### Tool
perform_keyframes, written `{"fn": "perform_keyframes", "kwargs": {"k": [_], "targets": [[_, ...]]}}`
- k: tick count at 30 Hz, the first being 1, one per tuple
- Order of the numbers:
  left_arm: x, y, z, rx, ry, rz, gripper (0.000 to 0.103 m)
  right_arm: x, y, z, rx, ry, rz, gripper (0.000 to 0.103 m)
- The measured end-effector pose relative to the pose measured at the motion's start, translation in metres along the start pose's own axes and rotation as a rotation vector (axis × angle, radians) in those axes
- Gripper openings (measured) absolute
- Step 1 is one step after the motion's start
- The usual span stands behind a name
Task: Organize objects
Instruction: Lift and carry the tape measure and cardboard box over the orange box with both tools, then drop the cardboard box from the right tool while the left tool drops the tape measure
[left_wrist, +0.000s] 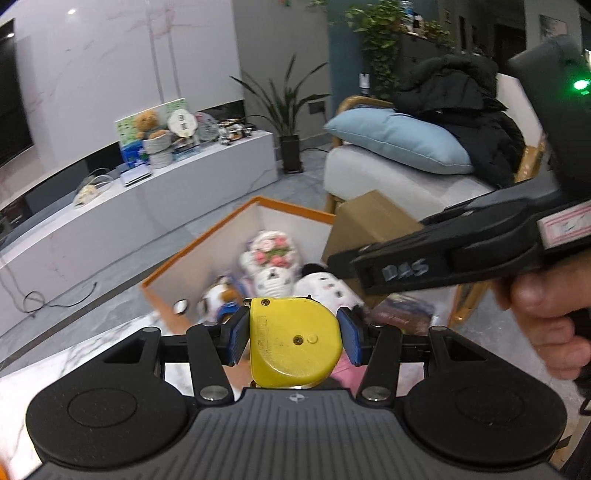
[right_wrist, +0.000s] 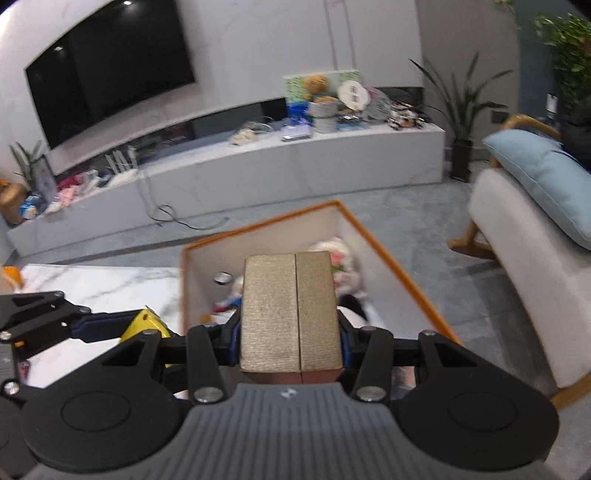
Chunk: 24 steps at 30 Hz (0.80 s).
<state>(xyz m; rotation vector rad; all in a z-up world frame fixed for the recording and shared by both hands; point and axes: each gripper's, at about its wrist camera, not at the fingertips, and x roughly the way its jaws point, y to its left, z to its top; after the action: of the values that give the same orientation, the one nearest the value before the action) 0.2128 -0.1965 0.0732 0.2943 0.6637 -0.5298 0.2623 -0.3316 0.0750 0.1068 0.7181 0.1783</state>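
Observation:
My left gripper (left_wrist: 293, 338) is shut on a yellow tape measure (left_wrist: 291, 343) and holds it above the near edge of an orange-rimmed white storage box (left_wrist: 207, 240). My right gripper (right_wrist: 291, 338) is shut on a tan rectangular block (right_wrist: 291, 312) over the same box (right_wrist: 388, 254). The box holds several plush toys (left_wrist: 269, 258). The right gripper's body (left_wrist: 443, 258) crosses the left wrist view on the right. The left gripper's fingers (right_wrist: 99, 326) and the tape measure (right_wrist: 146, 325) show at the left of the right wrist view.
A white marble table (right_wrist: 99, 284) lies at the near left of the box. A low white TV bench (right_wrist: 258, 166) with clutter runs along the wall under a TV (right_wrist: 107, 74). A white armchair (right_wrist: 517, 266) with a blue pillow (left_wrist: 399, 140) stands on the right. A cable (right_wrist: 173, 218) lies on the floor.

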Motion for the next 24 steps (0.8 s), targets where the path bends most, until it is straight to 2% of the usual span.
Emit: {"fn": "perform_keyframes", "kwargs": {"k": [4, 8, 15, 17, 19, 24], "targets": [[0.019, -0.014, 0.0, 0.022, 0.024, -0.027, 0.059, 0.014, -0.013, -0.004, 0.015, 0.045, -0.029, 0.049], [0.04, -0.018, -0.002, -0.012, 0.061, -0.032, 0.059, 0.024, -0.023, -0.007, 0.033, 0.069, -0.055, 0.049], [0.05, -0.021, -0.009, -0.043, 0.078, -0.026, 0.061, 0.026, -0.025, -0.009, 0.023, 0.068, -0.064, 0.049], [0.048, -0.018, -0.007, -0.059, 0.054, -0.017, 0.079, 0.023, -0.025, -0.008, 0.024, 0.05, -0.066, 0.049], [0.043, -0.016, -0.006, -0.076, 0.022, -0.011, 0.088, 0.02, -0.024, -0.007, 0.026, 0.04, -0.066, 0.051], [0.038, -0.015, 0.0, -0.091, 0.007, -0.002, 0.088, 0.018, -0.023, -0.006, 0.028, 0.034, -0.065, 0.053]]}}
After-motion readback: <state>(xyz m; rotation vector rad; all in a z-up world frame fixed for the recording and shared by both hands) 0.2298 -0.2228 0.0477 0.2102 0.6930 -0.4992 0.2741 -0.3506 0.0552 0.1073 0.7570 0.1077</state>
